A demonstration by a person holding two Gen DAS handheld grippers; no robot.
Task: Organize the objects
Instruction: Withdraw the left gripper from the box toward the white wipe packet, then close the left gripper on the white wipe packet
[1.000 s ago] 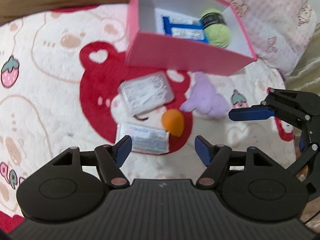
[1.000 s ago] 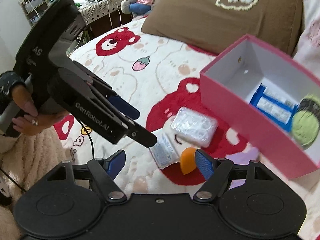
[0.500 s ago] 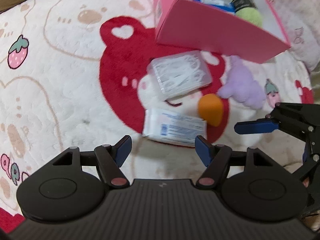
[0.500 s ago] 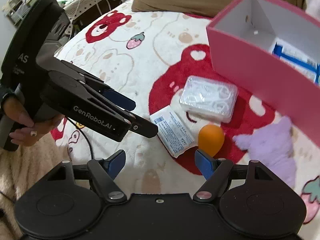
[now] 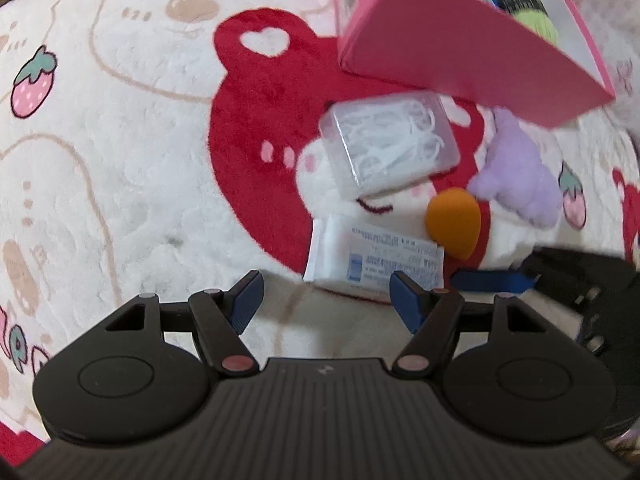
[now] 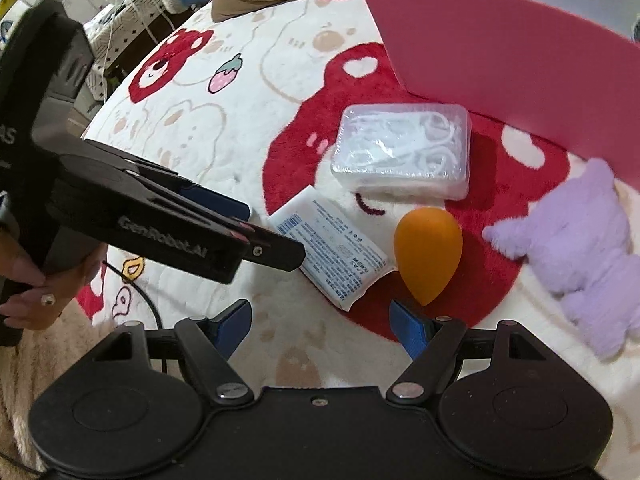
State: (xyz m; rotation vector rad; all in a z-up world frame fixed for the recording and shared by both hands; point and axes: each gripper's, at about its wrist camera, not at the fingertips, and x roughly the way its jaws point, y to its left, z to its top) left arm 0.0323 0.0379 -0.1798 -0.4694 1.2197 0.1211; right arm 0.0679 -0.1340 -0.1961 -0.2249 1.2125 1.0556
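With both the left gripper (image 5: 326,300) and right gripper (image 6: 320,326) spread and empty, the white packet (image 6: 330,242) could be knocked against the orange sponge (image 6: 427,248) if both are lowered together

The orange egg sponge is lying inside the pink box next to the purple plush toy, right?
Not quite. The orange egg sponge lies on the blanket, outside the pink box, as the right wrist view shows. It is indeed next to the purple plush toy.

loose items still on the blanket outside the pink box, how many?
4: clear floss-pick case nearest the pink box, white packet in front of it, orange makeup sponge beside the packet, purple plush rightmost. Box may hide more.
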